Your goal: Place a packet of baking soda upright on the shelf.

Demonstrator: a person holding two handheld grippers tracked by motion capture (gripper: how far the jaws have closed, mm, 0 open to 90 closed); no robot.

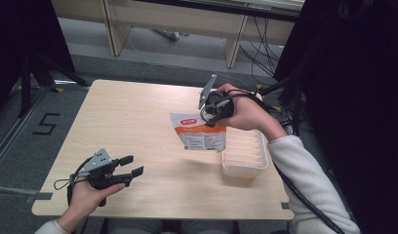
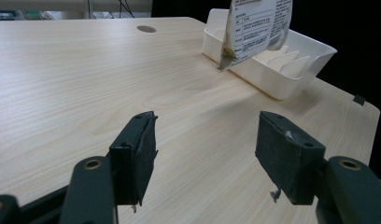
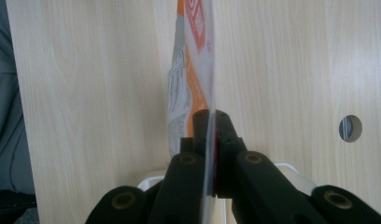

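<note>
Edgewise, right gripper [image 3: 209, 135] pinches flat glossy pouch [image 3: 193, 70] above ribbed tray [image 1: 243, 156]

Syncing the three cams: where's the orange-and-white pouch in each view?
High view: pouch right of centre, hanging from the right gripper beside the white slotted tray.
Left gripper view: top right, printed back in front of the tray.
Right gripper view: centre, edge-on, pinched between the jaws.
Shared landmark: the tray.

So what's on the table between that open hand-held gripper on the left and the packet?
Nothing: in the left gripper view only bare table stretches from the left hand-held gripper to the hanging packet.
</note>
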